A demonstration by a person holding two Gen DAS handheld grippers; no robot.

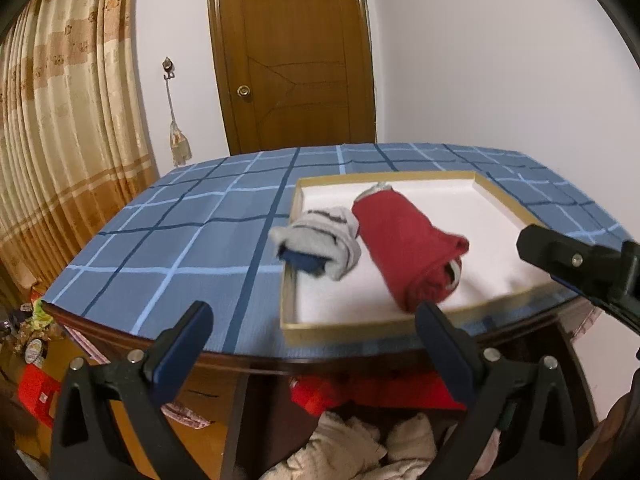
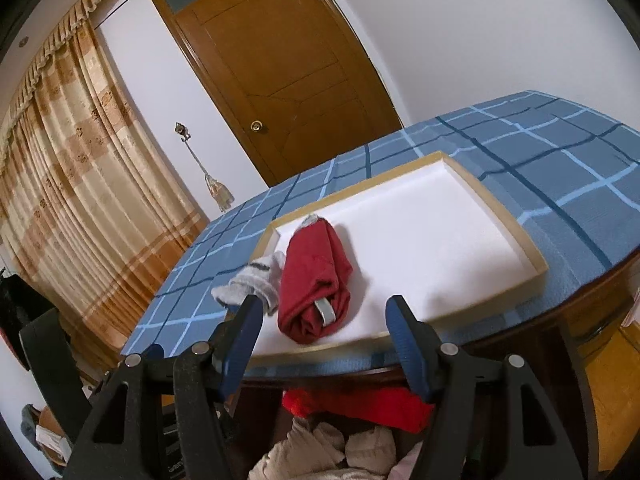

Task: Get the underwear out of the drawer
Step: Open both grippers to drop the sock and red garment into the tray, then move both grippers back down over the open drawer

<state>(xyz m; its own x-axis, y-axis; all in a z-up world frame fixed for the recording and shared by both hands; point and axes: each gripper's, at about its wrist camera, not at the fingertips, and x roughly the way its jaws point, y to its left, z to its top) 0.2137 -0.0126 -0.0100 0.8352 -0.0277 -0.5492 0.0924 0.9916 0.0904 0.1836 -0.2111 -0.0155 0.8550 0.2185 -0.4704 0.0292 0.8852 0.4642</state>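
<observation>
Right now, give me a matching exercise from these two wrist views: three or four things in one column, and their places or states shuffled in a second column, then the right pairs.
Things:
1. rolled dark red garment
2. rolled grey striped garment
3. shallow white tray with a tan rim
4. right gripper

Places or states:
A. draped over the tray's left rim
B. open and holding nothing
C. resting on the blue checked tablecloth
D. lying inside the tray, on its white floor

Pairs: 1-D, 2-A, 3-C, 4-B
</observation>
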